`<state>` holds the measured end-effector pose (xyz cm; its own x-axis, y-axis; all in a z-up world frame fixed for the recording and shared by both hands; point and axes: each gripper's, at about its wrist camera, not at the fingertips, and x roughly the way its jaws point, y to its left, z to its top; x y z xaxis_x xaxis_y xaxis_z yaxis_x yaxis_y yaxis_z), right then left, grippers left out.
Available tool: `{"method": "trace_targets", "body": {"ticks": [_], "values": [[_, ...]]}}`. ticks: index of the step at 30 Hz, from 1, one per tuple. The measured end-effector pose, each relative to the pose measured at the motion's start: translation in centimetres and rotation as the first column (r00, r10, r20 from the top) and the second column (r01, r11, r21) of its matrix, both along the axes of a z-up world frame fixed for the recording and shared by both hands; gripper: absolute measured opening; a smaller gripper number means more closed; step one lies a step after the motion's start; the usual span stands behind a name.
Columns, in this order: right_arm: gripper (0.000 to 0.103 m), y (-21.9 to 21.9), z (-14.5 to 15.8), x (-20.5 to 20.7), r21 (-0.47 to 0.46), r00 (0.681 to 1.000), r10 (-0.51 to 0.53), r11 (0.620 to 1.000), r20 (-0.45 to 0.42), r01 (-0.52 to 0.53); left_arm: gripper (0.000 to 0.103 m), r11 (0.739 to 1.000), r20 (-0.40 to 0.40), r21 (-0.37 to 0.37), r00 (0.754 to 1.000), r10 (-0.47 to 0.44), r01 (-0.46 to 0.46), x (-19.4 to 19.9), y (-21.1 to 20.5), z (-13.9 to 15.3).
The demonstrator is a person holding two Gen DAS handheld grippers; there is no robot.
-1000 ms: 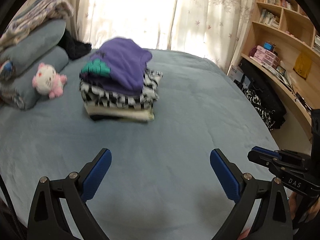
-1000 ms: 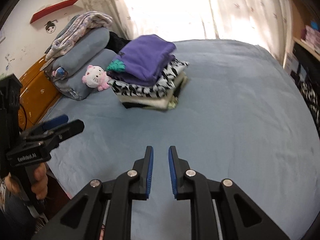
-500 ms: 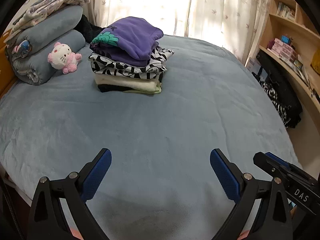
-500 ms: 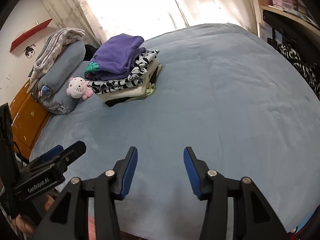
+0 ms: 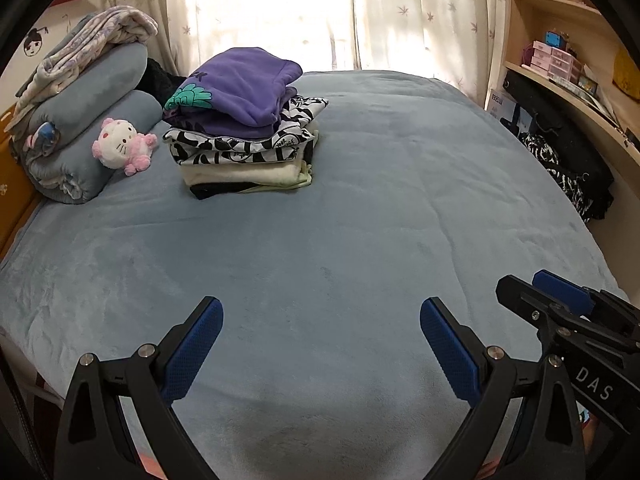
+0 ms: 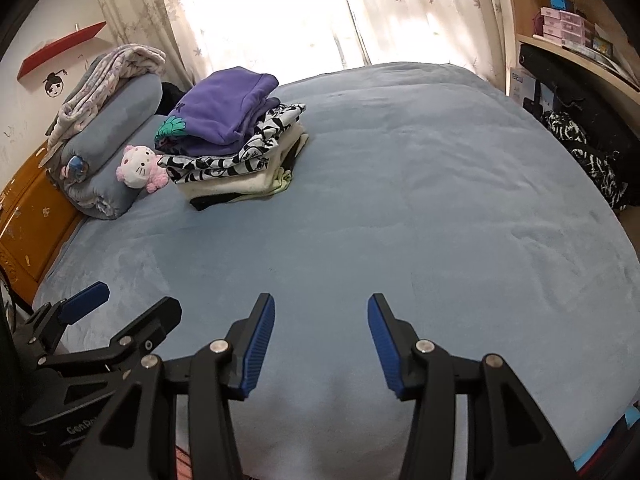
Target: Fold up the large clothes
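A stack of folded clothes (image 5: pixel 244 136) sits on the blue bed (image 5: pixel 360 220) at the far left, with a purple garment (image 5: pixel 244 88) on top, a black-and-white one and a cream one under it. It also shows in the right wrist view (image 6: pixel 236 148). My left gripper (image 5: pixel 320 324) is open and empty above the near part of the bed. My right gripper (image 6: pixel 320 320) is open and empty too. It shows at the right of the left wrist view (image 5: pixel 560 312); the left gripper shows at the left of the right wrist view (image 6: pixel 120 312).
Rolled blue bedding with a patterned blanket (image 5: pixel 84 108) and a pink-and-white plush cat (image 5: pixel 122 150) lie at the far left. Dark clothes (image 5: pixel 568 160) hang off the bed's right side below wooden shelves (image 5: pixel 568 64). Curtains (image 5: pixel 320 12) hang behind.
My right gripper has opened from nearly shut to wide. Both cameras have drawn back and steadied, so the stack sits farther off and to the left.
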<state>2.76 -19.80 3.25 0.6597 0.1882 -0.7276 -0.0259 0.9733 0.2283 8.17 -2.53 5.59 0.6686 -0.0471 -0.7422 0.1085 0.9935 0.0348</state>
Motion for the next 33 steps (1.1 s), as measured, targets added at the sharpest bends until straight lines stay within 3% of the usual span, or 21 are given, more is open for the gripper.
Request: {"method": "trace_targets", "body": {"ticks": [33], "values": [[0.049, -0.62, -0.21, 0.15, -0.002, 1.0, -0.016, 1.0, 0.001, 0.016, 0.098, 1.0, -0.032, -0.029, 0.999, 0.008, -0.008, 0.22, 0.1, -0.7]]}}
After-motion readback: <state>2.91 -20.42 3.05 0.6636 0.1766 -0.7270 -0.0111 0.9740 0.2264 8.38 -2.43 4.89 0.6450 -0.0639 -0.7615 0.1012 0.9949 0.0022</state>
